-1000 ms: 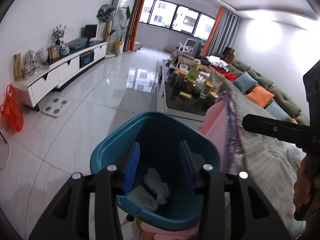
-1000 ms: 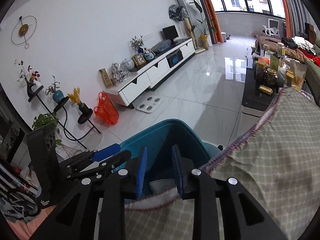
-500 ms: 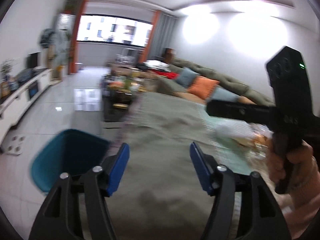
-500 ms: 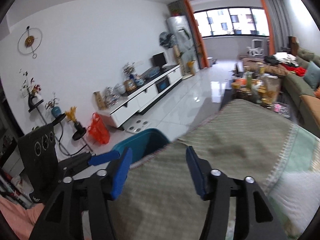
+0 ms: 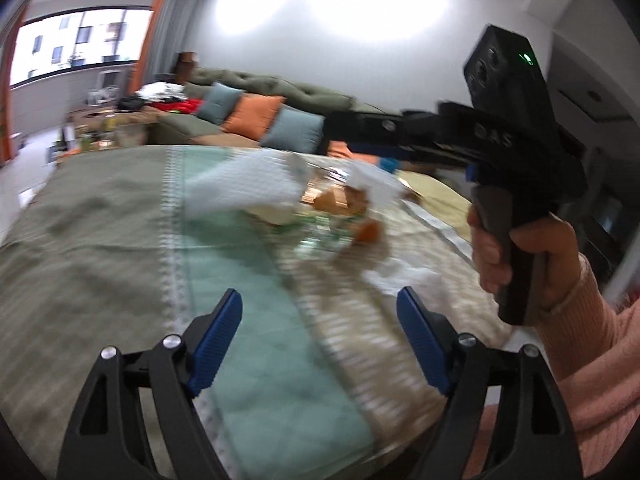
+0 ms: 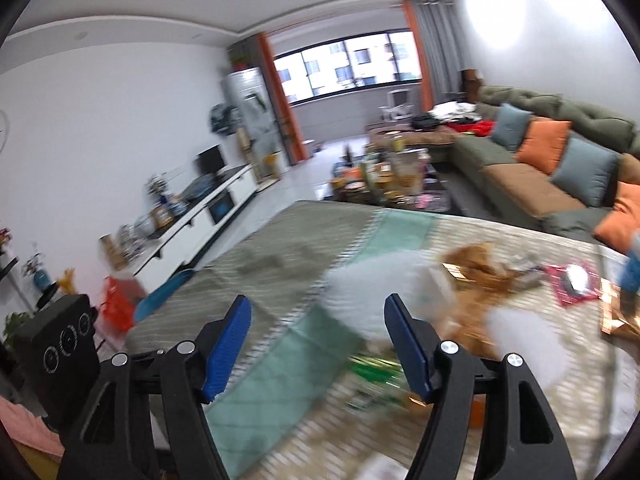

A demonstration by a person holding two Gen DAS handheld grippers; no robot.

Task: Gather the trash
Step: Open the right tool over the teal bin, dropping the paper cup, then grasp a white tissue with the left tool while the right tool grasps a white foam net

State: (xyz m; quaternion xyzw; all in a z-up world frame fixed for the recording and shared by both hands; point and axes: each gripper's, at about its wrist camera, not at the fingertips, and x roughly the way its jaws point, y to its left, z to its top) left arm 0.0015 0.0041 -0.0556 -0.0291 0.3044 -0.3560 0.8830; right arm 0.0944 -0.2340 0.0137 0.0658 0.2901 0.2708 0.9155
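Observation:
A blurred heap of trash lies on the cloth-covered table point(image 5: 100, 240): white crumpled paper point(image 5: 244, 188), brown wrappers point(image 5: 340, 200) and an orange scrap point(image 5: 368, 232). My left gripper point(image 5: 320, 340) is open and empty above the cloth, short of the heap. My right gripper point(image 6: 318, 344) is open and empty, close over the white paper point(image 6: 372, 288), brown wrappers point(image 6: 476, 264) and a green wrapper point(image 6: 372, 368). The right gripper's body also shows in the left wrist view point(image 5: 500, 128), held by a hand. The teal bin point(image 6: 168, 292) peeks past the table's left edge.
A red packet point(image 6: 572, 284) and gold foil point(image 6: 624, 320) lie at the table's right. A green sofa with cushions point(image 6: 560, 160) stands behind, a cluttered coffee table point(image 6: 392, 176) beyond, and a white TV cabinet point(image 6: 192, 224) along the left wall.
Both grippers swung from over the teal bin to over the table and its trash heap. Both jaws opened wide.

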